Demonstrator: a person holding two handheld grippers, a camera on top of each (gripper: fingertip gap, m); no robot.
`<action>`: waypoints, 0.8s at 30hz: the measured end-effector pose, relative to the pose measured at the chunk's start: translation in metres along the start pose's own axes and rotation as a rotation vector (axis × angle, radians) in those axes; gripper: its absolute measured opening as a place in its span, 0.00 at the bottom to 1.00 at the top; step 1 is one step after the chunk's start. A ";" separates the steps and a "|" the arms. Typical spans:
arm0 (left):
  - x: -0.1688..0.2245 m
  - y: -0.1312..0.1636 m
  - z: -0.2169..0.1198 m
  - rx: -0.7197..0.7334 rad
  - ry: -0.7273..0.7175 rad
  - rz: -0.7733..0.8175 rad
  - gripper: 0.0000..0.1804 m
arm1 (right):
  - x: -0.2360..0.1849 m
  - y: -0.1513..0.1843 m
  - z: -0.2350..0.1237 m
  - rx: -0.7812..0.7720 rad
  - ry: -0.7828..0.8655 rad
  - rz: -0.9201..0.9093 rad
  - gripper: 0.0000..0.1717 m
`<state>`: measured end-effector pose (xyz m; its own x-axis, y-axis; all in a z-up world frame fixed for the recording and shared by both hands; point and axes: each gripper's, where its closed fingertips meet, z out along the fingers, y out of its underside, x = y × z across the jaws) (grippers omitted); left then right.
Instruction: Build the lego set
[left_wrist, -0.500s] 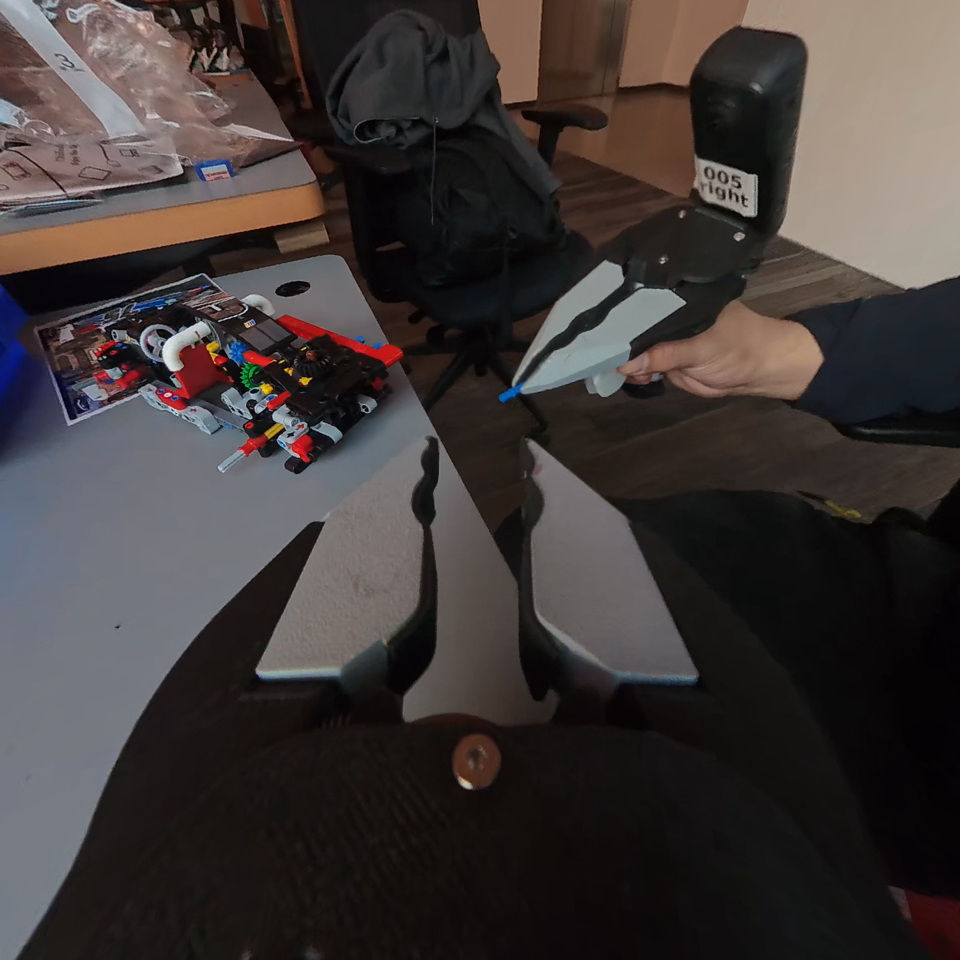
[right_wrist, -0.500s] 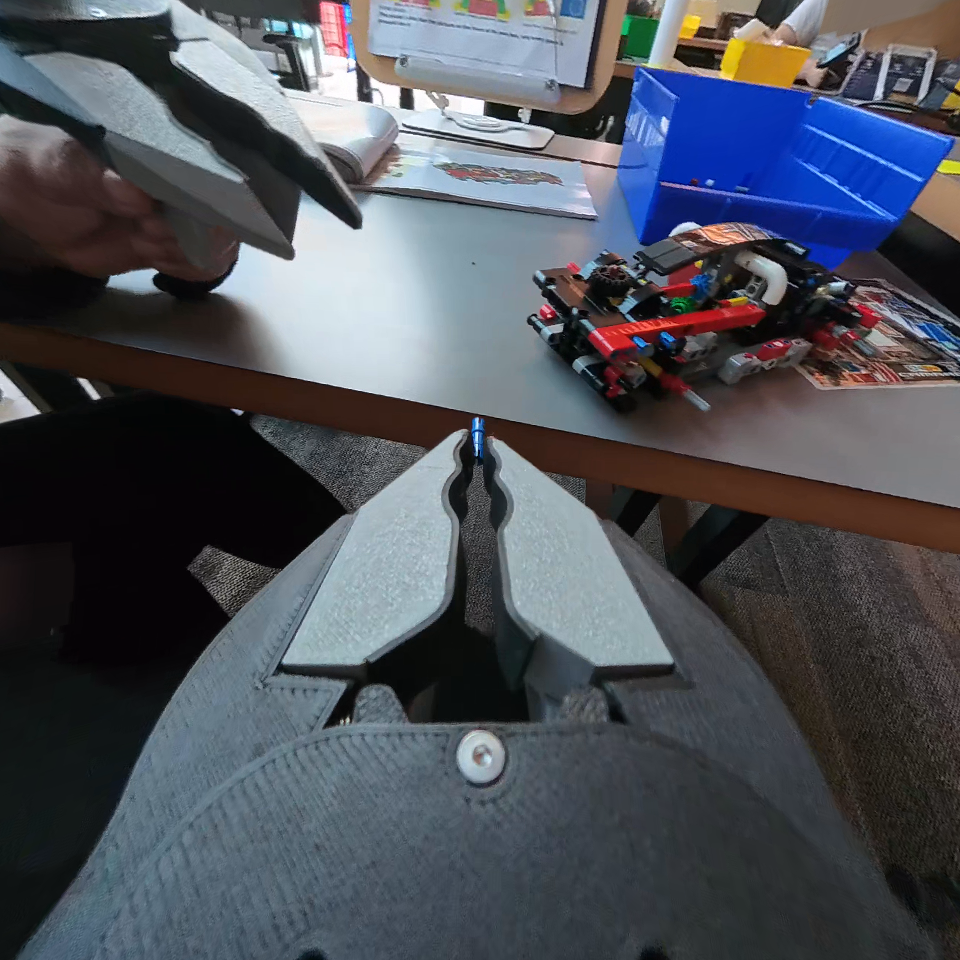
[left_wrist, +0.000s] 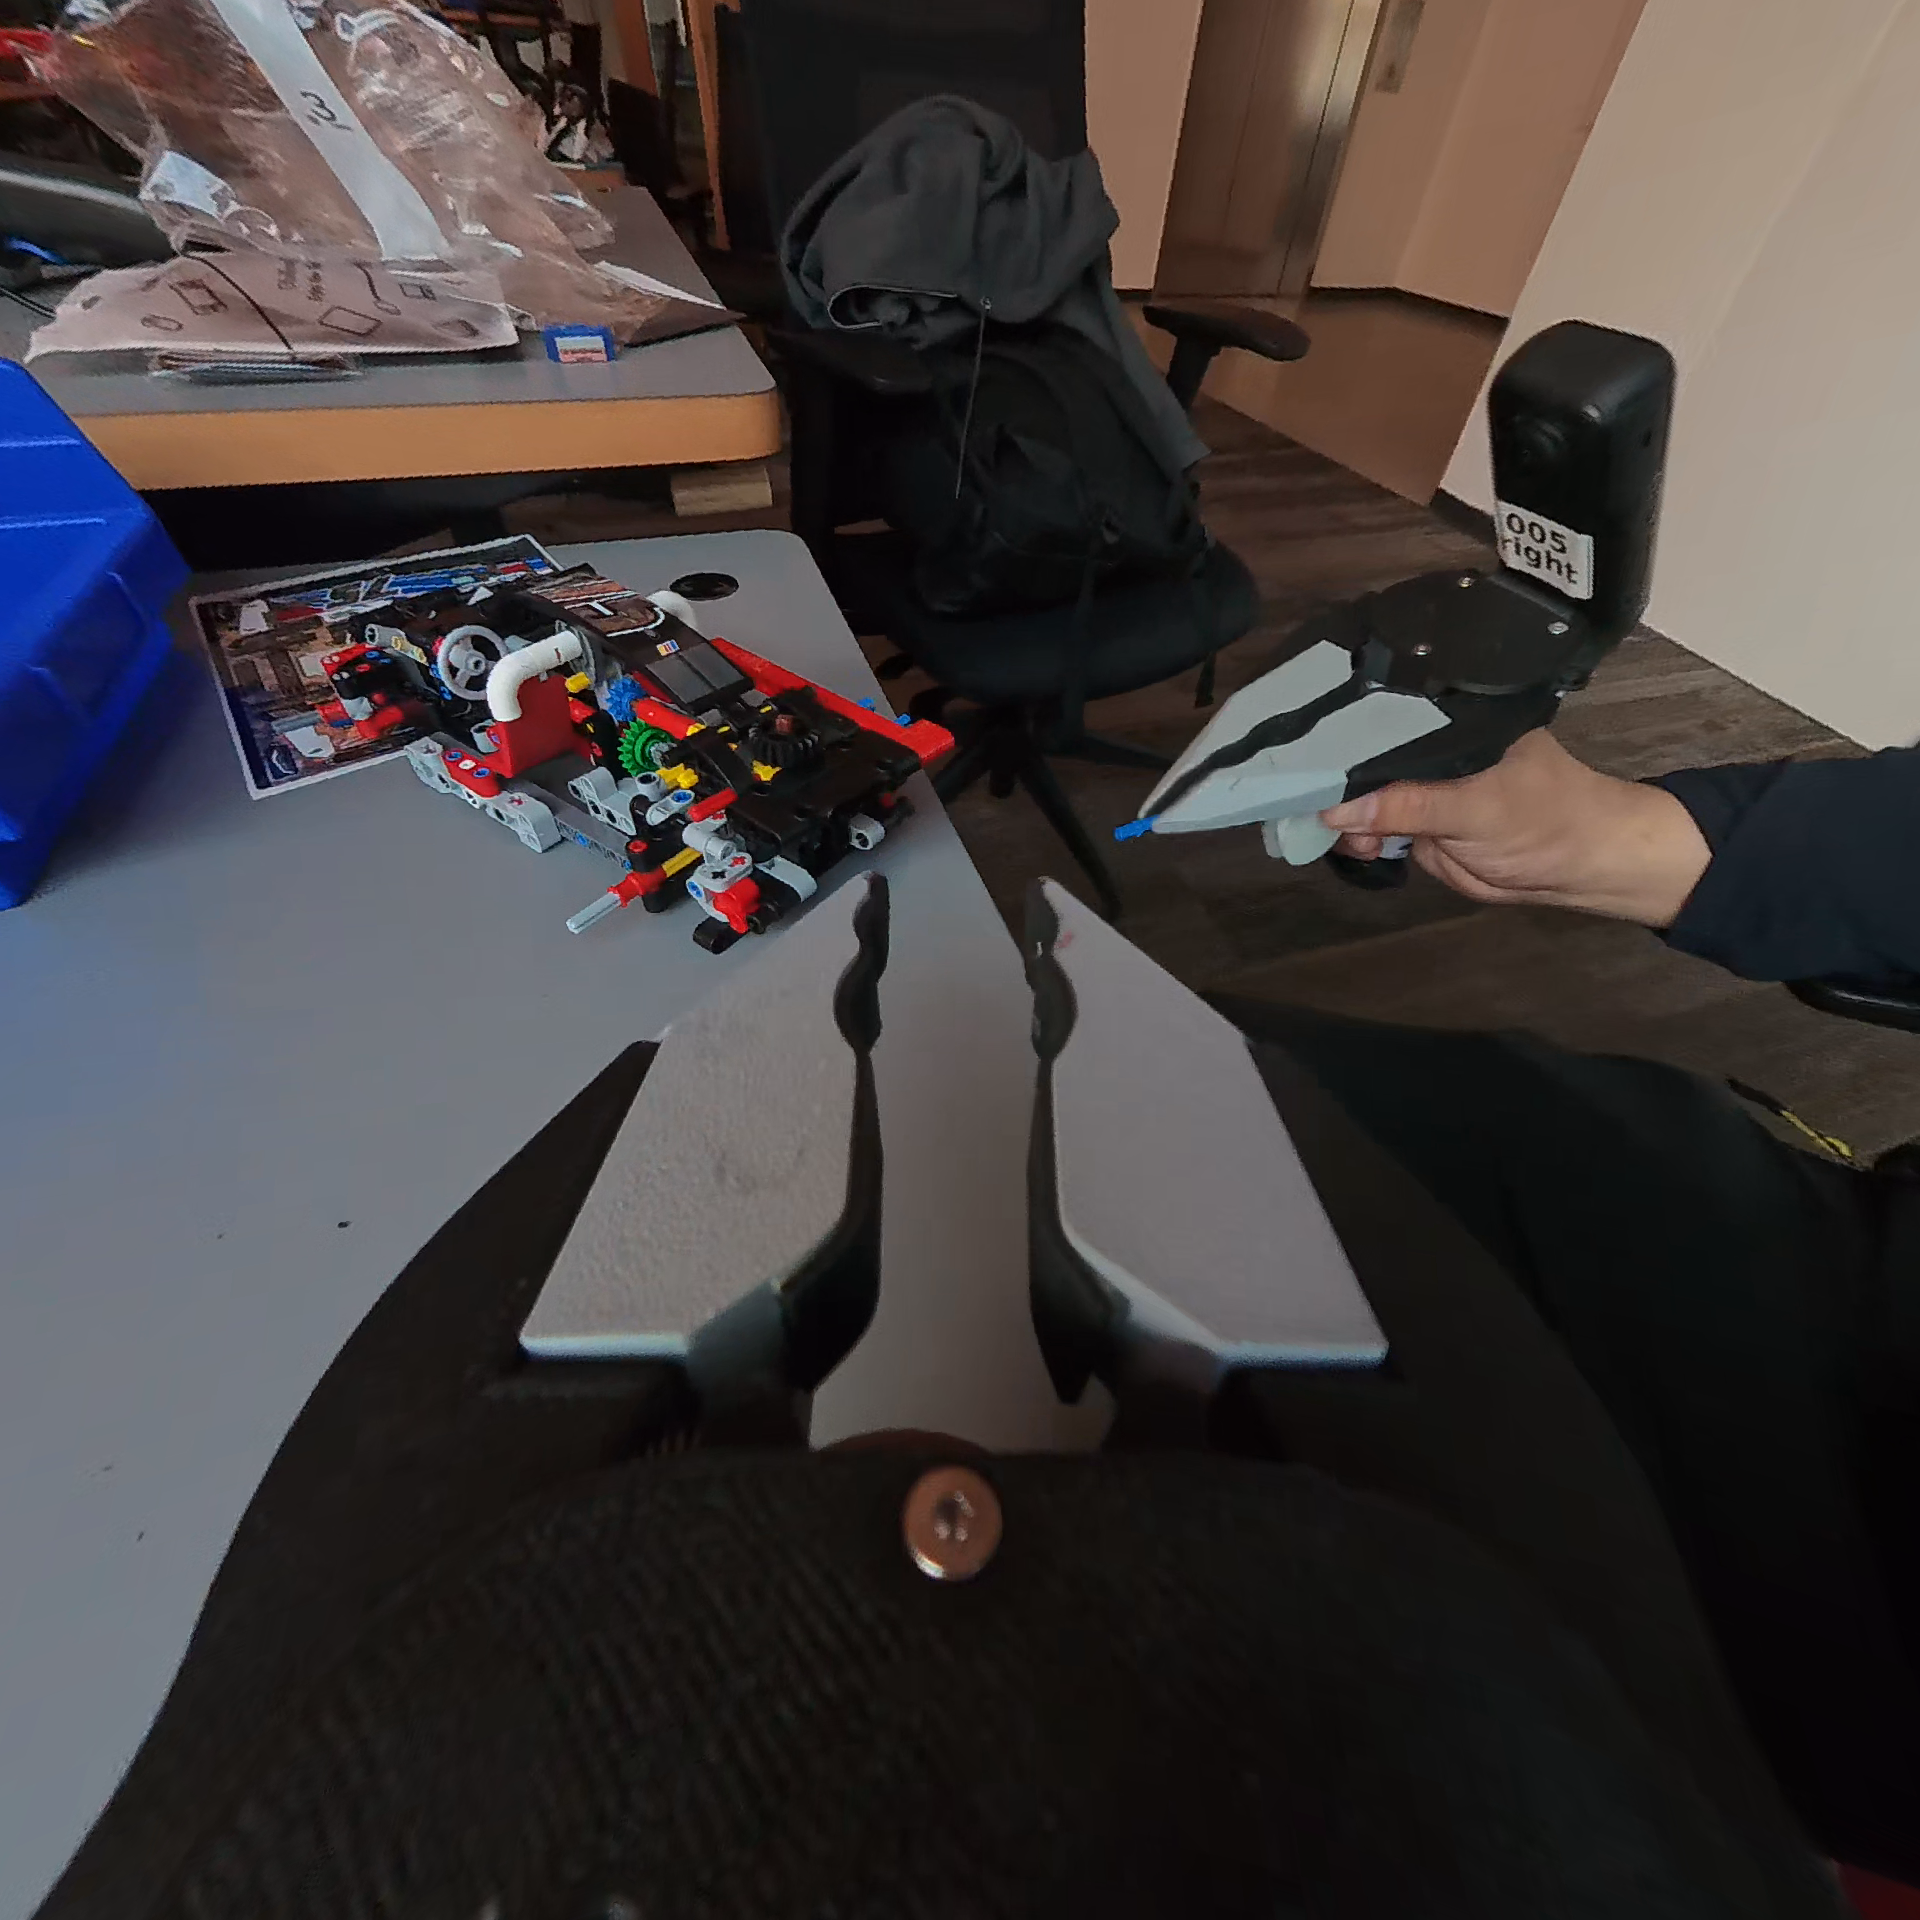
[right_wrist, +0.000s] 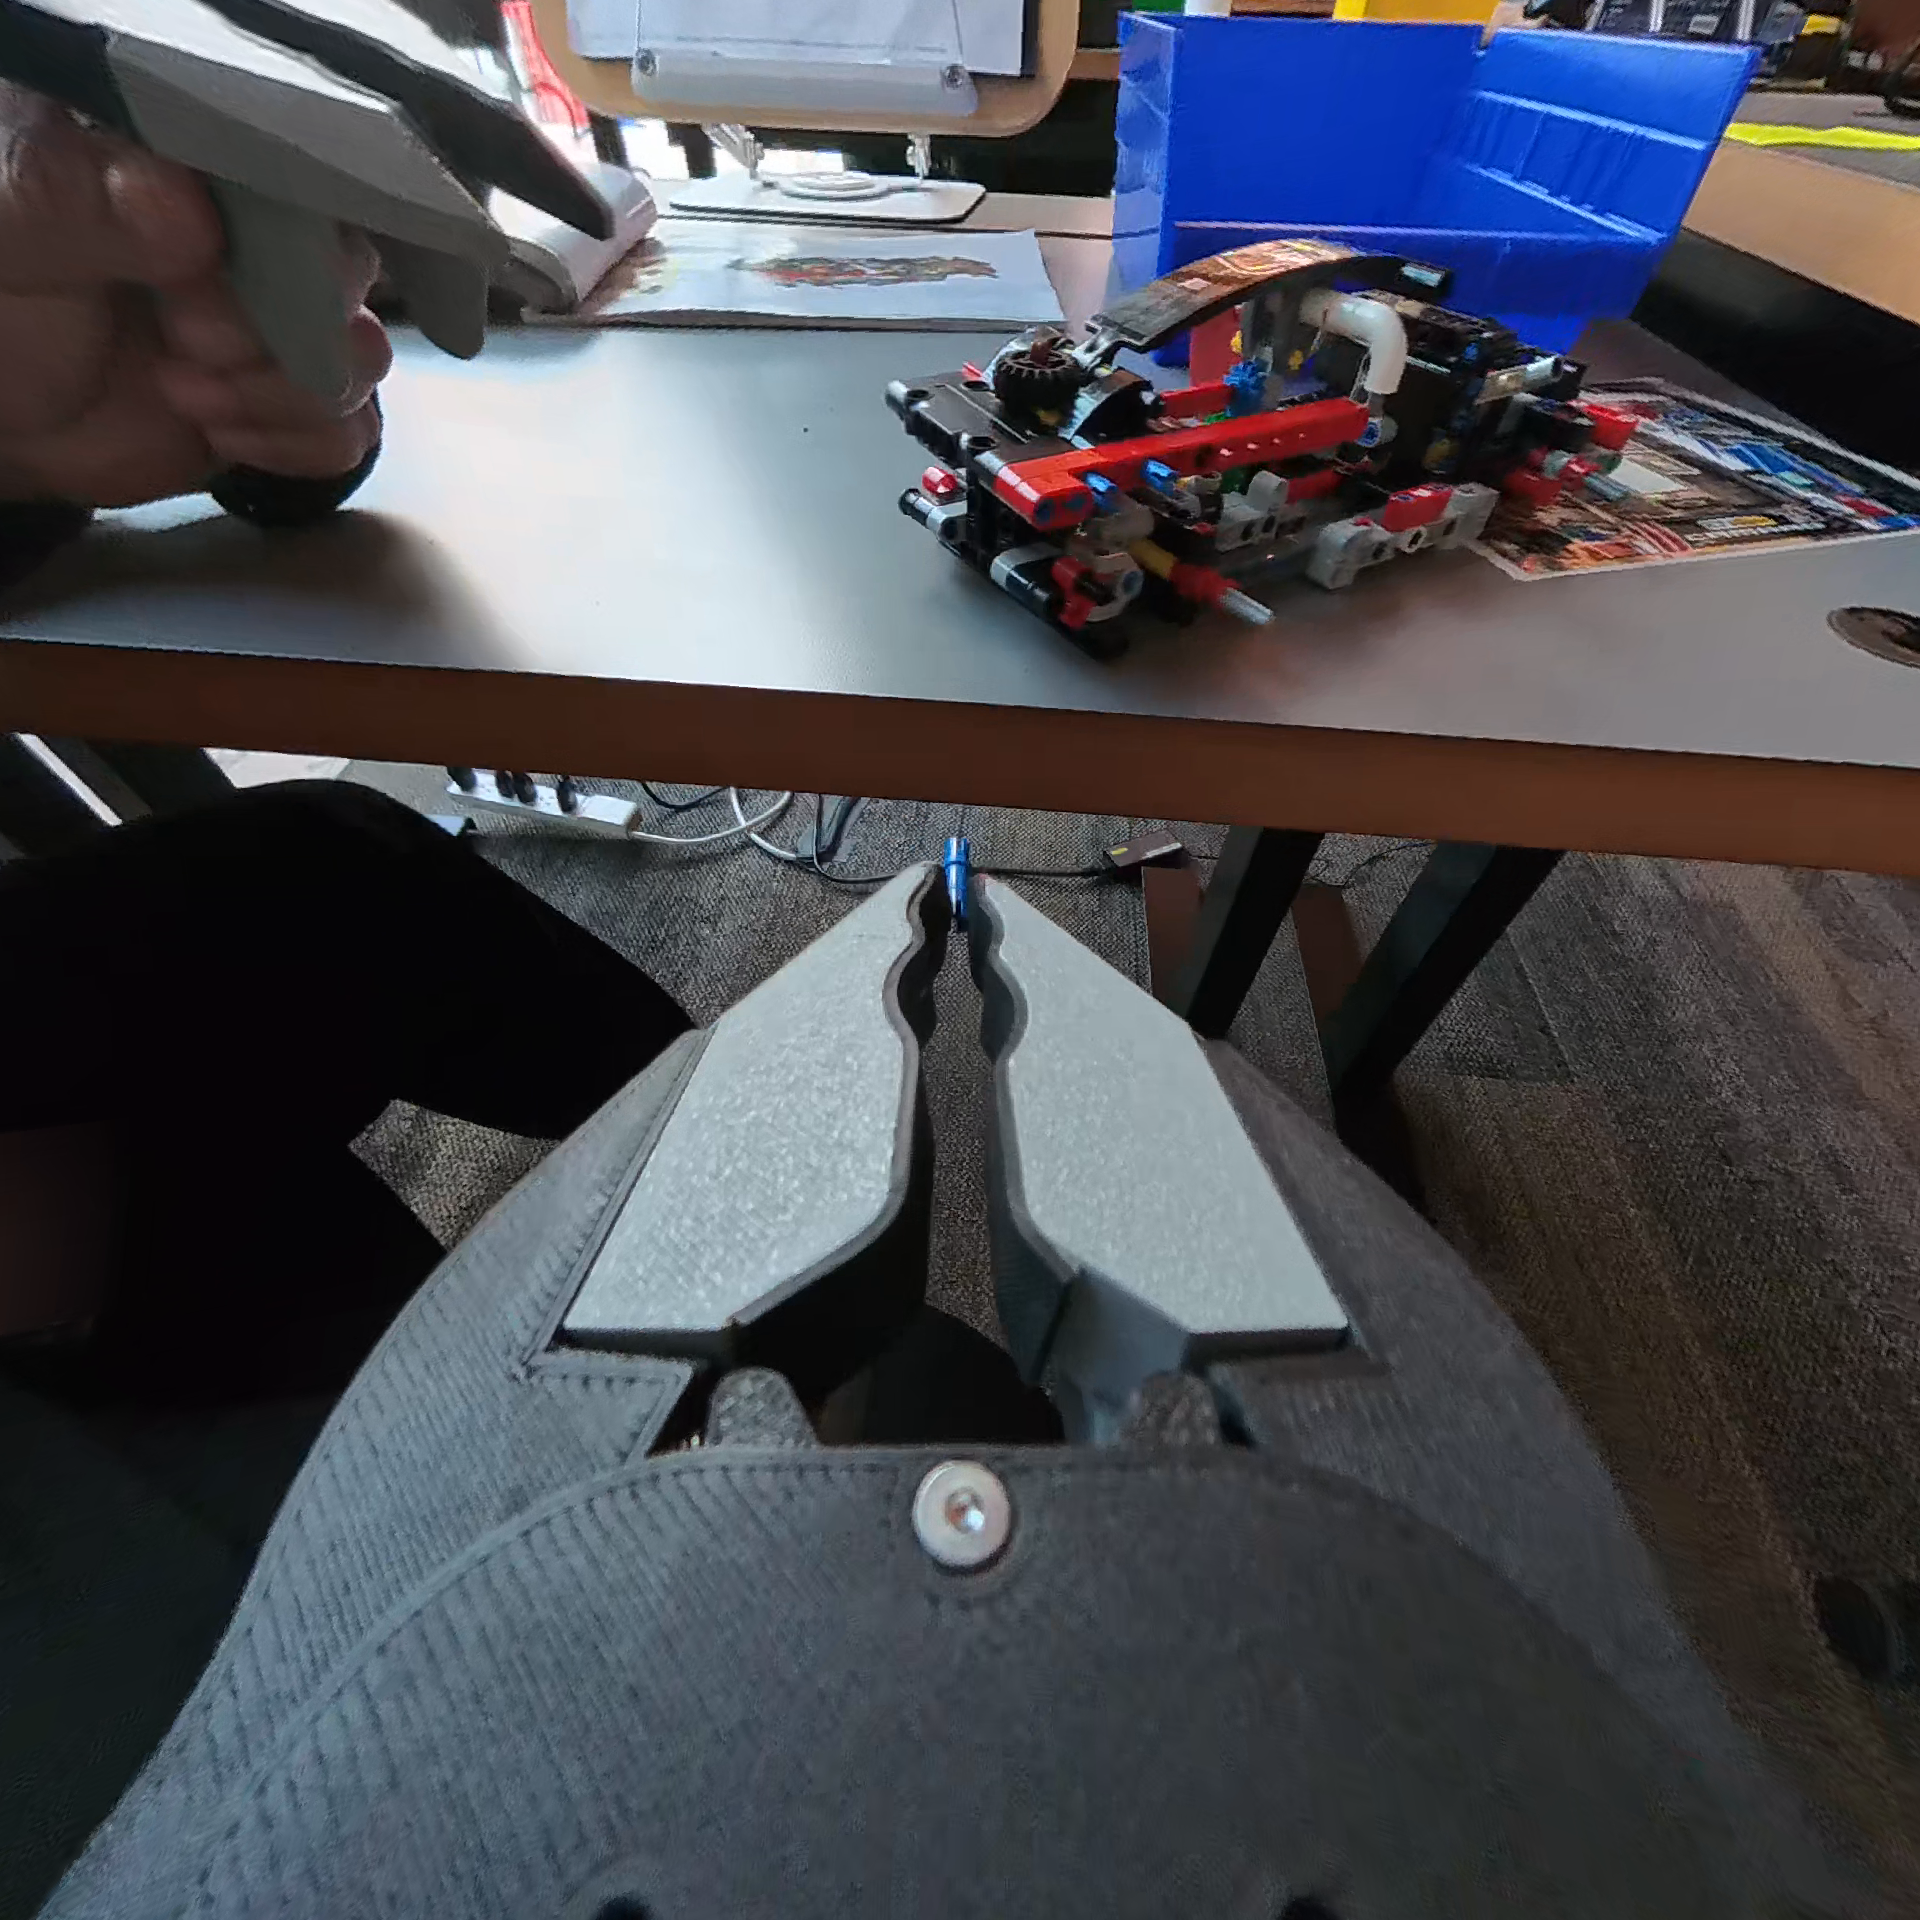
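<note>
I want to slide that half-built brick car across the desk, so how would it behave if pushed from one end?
The brick car has no wheels fitted and lies flat on the desk, so it would probably drag, not roll. Thin pins and a grey axle stick out, so they might snag or pop off. It looks rigid and would likely move as one piece.

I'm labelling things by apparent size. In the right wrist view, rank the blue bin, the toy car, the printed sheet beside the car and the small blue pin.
1. Blue bin
2. Toy car
3. Printed sheet, partly covered, so unsure
4. Blue pin, smallest though nearest the camera
</note>
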<state>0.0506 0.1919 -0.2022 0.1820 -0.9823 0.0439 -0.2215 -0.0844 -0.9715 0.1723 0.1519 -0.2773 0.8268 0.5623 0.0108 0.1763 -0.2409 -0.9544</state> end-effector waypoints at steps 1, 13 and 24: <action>0.000 0.000 0.000 0.001 -0.008 0.008 0.13 | 0.002 0.000 0.001 0.003 -0.002 0.012 0.00; -0.008 0.012 -0.006 -0.070 -0.033 0.035 0.14 | -0.006 -0.015 0.012 0.018 -0.078 -0.001 0.00; -0.023 0.039 0.010 -0.275 -0.018 0.017 0.06 | 0.007 -0.037 0.018 0.020 -0.174 -0.160 0.00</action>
<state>0.0468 0.2130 -0.2435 0.1928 -0.9810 0.0214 -0.4763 -0.1126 -0.8721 0.1619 0.1792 -0.2470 0.6843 0.7205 0.1123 0.2859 -0.1234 -0.9503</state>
